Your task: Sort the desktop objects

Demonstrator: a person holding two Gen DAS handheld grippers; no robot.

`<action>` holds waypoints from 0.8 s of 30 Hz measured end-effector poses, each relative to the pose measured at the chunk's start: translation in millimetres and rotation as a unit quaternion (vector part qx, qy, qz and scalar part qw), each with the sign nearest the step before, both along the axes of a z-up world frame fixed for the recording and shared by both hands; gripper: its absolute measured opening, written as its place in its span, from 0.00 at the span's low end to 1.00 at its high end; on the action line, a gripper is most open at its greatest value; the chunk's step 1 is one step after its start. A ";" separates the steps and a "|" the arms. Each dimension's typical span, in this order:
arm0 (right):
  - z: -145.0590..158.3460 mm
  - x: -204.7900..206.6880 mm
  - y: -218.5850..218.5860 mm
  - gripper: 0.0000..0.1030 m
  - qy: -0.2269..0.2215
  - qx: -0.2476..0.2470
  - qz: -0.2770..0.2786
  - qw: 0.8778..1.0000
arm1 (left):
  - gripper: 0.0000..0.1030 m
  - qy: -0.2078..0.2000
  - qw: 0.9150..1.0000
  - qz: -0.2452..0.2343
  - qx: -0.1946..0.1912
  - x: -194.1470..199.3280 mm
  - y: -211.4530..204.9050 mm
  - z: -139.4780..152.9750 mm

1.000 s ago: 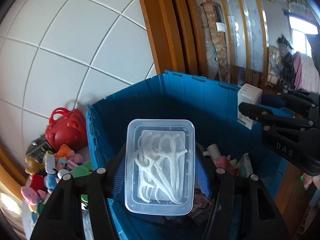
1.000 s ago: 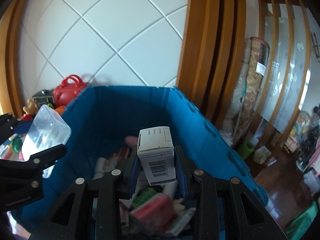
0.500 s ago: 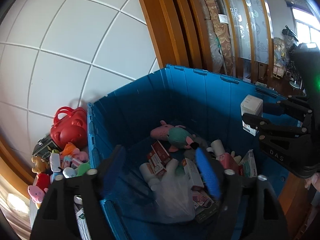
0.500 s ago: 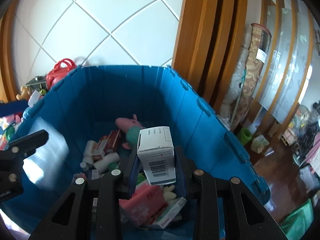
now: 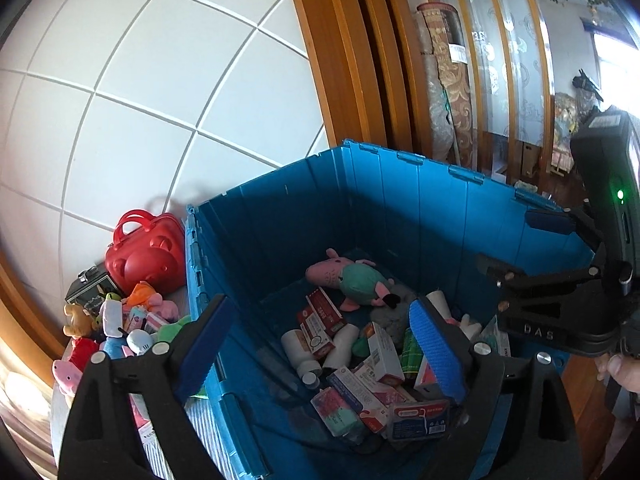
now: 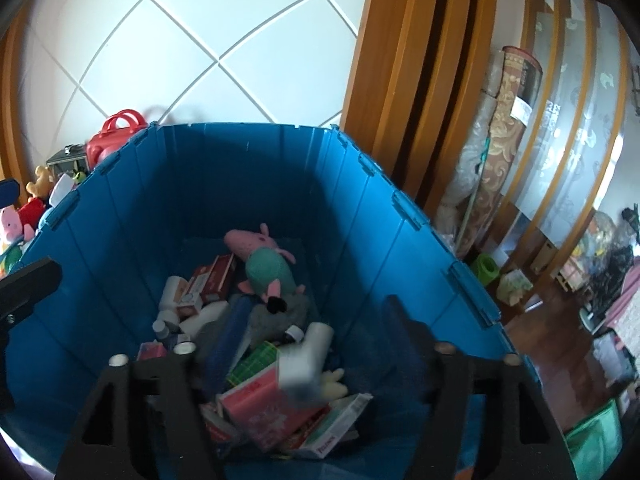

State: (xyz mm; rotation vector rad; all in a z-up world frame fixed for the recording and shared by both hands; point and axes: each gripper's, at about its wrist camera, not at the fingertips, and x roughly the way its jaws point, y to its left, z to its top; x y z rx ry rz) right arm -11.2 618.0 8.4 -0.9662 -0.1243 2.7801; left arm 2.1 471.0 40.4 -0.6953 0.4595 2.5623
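Both your claws hang over the blue bin (image 5: 400,208), pointing down into it, and both have just been opening with nothing between the pads. Your left claw (image 5: 320,344) is spread wide, its blue pads apart, the left one over the bin's near-left corner. Your right claw (image 6: 308,344) is spread too, and just below it a white box (image 6: 302,368) shows as a smear, so whether it's landed on the pile or not is hard to tell. In the bin there's a pink pig plush (image 5: 352,280) in a green top near the back wall, lying over a grey fuzzy thing that's mostly covered. In front of it is a jumble of red-and-white cartons (image 5: 320,316), white bottles (image 5: 296,346) and a pink pack (image 6: 264,408), all overlapping; the labels are too small to read. The bin's near wall is cut off behind the claw bodies. Outside the bin on the left, a red case (image 5: 146,252) stands by the tiled wall, with a heap of small plush toys (image 5: 116,328) in front of it, partly hidden by your left claw. At the right edge of the left view, a fingertip shows under the right claw's body.
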 end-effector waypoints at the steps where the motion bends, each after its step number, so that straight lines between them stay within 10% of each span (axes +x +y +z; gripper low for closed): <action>1: 1.1 0.7 -0.3 0.87 0.002 0.001 -0.001 1.000 | 0.88 0.000 1.000 0.001 0.005 0.3 -2.3 1.1; 4: 4.1 4.7 -2.2 0.99 0.004 0.008 -0.009 1.000 | 0.89 -0.004 1.000 0.004 0.014 0.7 -7.7 2.6; 24: 4.8 37.7 -4.1 1.00 -0.080 -0.069 -0.002 0.994 | 0.89 -0.110 0.994 -0.003 0.015 3.7 -12.2 -7.7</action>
